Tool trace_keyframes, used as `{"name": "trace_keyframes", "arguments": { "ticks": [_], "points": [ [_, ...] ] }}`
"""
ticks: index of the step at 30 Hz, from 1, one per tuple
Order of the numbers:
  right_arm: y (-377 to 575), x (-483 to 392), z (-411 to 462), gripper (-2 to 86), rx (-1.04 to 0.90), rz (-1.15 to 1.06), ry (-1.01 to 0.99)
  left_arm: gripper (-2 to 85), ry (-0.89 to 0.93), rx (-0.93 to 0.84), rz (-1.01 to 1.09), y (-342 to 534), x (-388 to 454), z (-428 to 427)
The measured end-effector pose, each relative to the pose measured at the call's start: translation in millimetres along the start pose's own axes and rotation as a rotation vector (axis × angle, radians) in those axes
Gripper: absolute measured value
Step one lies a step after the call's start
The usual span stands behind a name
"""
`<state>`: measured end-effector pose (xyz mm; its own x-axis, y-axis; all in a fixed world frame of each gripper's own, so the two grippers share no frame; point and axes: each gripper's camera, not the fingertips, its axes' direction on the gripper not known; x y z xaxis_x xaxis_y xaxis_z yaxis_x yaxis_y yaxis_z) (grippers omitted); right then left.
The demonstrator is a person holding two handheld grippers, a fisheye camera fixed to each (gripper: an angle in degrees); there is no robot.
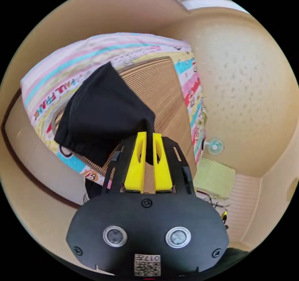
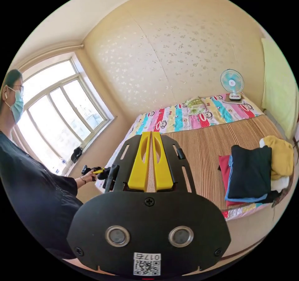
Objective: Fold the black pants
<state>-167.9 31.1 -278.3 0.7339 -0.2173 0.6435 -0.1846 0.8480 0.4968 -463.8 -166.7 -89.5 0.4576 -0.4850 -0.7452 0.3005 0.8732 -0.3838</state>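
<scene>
Pants [image 1: 102, 119], black, hanging bunched above the striped mat [image 1: 165, 88] of the bed [image 1: 62, 72], lifted by one edge. Left tool [image 1: 149, 135] closed tight, with black cloth pinched between both yellow jaws. Right tool [image 2: 151, 134] closed too, jaws together, holding nothing, high over the same mat. Near the mat's edge, stack of folded clothes [image 2: 249, 172]. Beyond the mat, small fan [image 2: 232, 83].

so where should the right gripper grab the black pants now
Take the gathered hem, the free corner hanging opposite the left gripper, which already pinches the other corner. Come at that edge from outside, jaws across it: the black pants hang bunched, so only edges give a thin grip.
</scene>
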Motion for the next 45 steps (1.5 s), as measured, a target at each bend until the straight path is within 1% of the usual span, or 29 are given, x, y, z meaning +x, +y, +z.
{"name": "trace_keyframes", "arguments": {
  "ticks": [2,3,5,6,8,9,10,11,12,13,14,16,18,19,20,23,24,25,26,28,29,31,32,34,36,38,40,42,45],
  "points": [
    [8.6,2.6,-25.5,0.4,0.078,0.079,-0.018,2.5,0.067,-0.048,0.245,-8.4,87.9,2.0],
    [15.6,5.1,-40.2,0.4,0.126,0.112,-0.035,1.7,0.103,-0.058,0.293,-7.6,108.2,5.0],
    [28.4,10.2,-59.1,0.3,0.195,0.139,-0.045,-0.1,0.231,-0.120,0.449,6.7,179.8,30.5],
    [38.7,15.8,-69.2,0.3,0.242,0.162,-0.032,-0.3,0.244,-0.147,0.483,13.4,195.6,40.4],
    [54.4,27.8,-78.1,0.3,0.311,0.199,-0.010,-0.7,0.282,-0.280,0.629,55.2,249.3,89.3],
    [63.2,38.4,-78.8,0.3,0.343,0.224,-0.004,-0.7,0.287,-0.326,0.654,68.8,259.6,104.1],
    [69.2,50.6,-74.5,0.3,0.354,0.238,-0.008,-0.7,0.286,-0.426,0.679,98.6,275.7,135.5],
    [71.2,57.2,-70.0,0.3,0.349,0.240,-0.010,-0.7,0.271,-0.522,0.699,131.3,286.5,165.4],
    [72.9,70.0,-57.2,0.3,0.319,0.237,-0.010,-0.6,0.259,-0.571,0.717,149.1,290.7,179.8],
    [72.5,83.4,-39.1,0.4,0.265,0.232,-0.004,-0.5,0.335,-0.691,0.778,185.0,298.0,203.9],
    [71.8,90.2,-28.4,0.4,0.231,0.230,-0.001,-0.4,0.395,-0.802,0.771,214.2,299.5,223.3],
    [67.2,117.1,22.5,0.5,0.060,0.224,-0.001,0.3,0.361,-0.871,0.718,241.3,292.7,239.8],
    [65.3,134.3,62.7,0.5,-0.062,0.208,-0.026,3.6,0.250,-0.909,0.776,244.3,291.2,245.6],
    [66.1,144.8,89.1,0.6,-0.118,0.185,-0.059,4.7,0.112,-0.872,0.763,231.5,286.4,244.4],
    [67.0,150.3,102.4,0.7,-0.144,0.178,-0.076,5.5,0.028,-0.821,0.718,215.1,277.6,238.9],
    [73.5,181.0,176.0,1.2,-0.293,0.180,-0.164,6.3,0.019,-0.719,0.570,181.2,257.0,212.8],
    [76.8,192.1,208.9,1.9,-0.368,0.171,-0.192,6.3,0.026,-0.684,0.545,177.5,254.5,204.9],
    [81.8,202.4,245.9,2.6,-0.461,0.145,-0.215,6.5,0.039,-0.608,0.515,174.2,251.8,188.5],
    [84.9,207.2,265.2,2.9,-0.514,0.130,-0.223,6.5,0.037,-0.530,0.493,175.3,250.7,173.4],
    [102.1,223.7,344.0,4.4,-0.728,0.066,-0.235,6.5,0.015,-0.422,0.455,183.4,249.6,156.1],
    [106.9,226.8,363.0,5.0,-0.776,0.051,-0.239,6.5,0.004,-0.359,0.420,191.1,248.8,148.4],
    [126.8,235.4,435.5,7.0,-0.941,0.006,-0.280,6.5,0.004,-0.277,0.357,204.1,248.3,140.9],
    [131.7,236.3,451.7,7.4,-0.971,-0.004,-0.290,6.4,0.014,-0.240,0.330,212.4,250.0,138.7],
    [150.0,235.2,510.7,8.8,-1.068,-0.049,-0.317,6.3,0.005,-0.229,0.316,222.3,256.6,137.9],
    [163.9,231.0,551.3,9.9,-1.125,-0.084,-0.316,6.3,-0.047,-0.208,0.315,231.9,266.7,132.9],
    [179.9,228.2,590.2,10.8,-1.194,-0.098,-0.288,5.7,-0.107,-0.140,0.319,246.1,280.4,118.6],
    [197.9,223.5,634.3,11.8,-1.265,-0.108,-0.264,5.4,-0.126,-0.085,0.299,256.6,285.9,108.5],
    [205.2,216.6,658.4,12.5,-1.293,-0.134,-0.250,5.3,-0.127,-0.052,0.270,264.4,288.1,103.3],
    [209.6,208.8,682.6,13.3,-1.278,-0.190,-0.177,5.3,-0.150,-0.030,0.233,268.6,292.6,104.6]
  ]
}}
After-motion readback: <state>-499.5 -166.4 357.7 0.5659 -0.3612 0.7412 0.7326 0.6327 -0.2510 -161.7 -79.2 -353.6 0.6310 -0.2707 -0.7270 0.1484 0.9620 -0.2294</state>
